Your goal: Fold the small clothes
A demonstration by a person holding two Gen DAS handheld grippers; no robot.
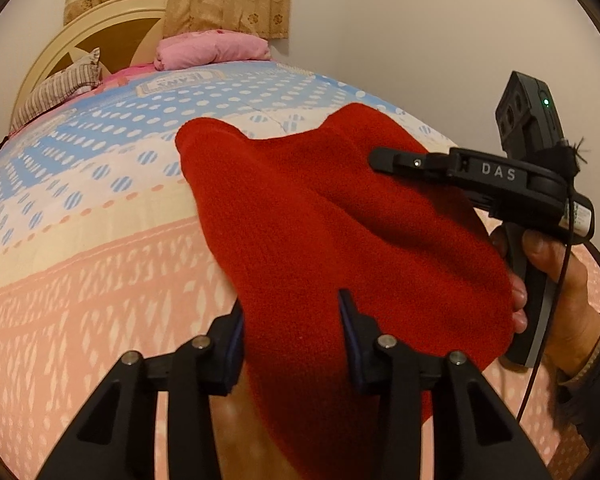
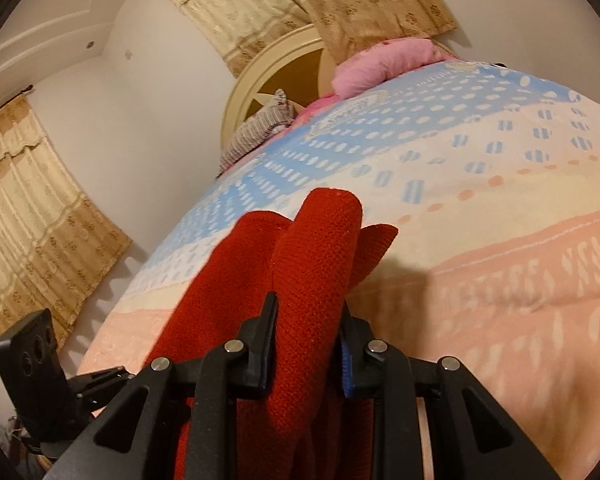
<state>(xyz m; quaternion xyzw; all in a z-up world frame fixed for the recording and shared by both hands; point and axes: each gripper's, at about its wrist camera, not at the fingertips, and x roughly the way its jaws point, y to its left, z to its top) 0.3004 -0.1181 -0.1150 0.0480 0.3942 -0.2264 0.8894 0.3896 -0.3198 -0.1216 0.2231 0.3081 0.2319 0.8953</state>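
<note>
Left gripper point(image 1: 292, 336): jaws narrowed onto a thick fold of the red knit garment point(image 1: 340, 220), cloth filling the gap between the pads. Right gripper point(image 2: 309, 340): jaws narrow, clamped on a bunched roll of the same garment, which stands up between the fingers. No free gap visible on either side.

Garment position: lifted between the two grippers, draped over the middle of the bed point(image 1: 80, 280), its far edge trailing toward the blue dotted band of the bedspread. Contact between that far edge and the bedspread: cannot be told. Right gripper also visible from the left wrist view, at the garment's right edge, with a hand point(image 1: 556, 280) on its handle.

Handling, as judged: soft, limp, light knit; no stiffness, sags freely between grip points; coarse weave, unlikely to slip from the pads; not fragile, though loose loops can snag on jaw edges.

Recommended hold: at hems or corners, single layer or flat double layer, not a bunched roll; grip points kept well apart to tension the cloth flat before laying the fold.

Beyond: pink folded bedding point(image 1: 212, 50) and striped pillow point(image 1: 60, 88) at the headboard end; curtains behind.
</note>
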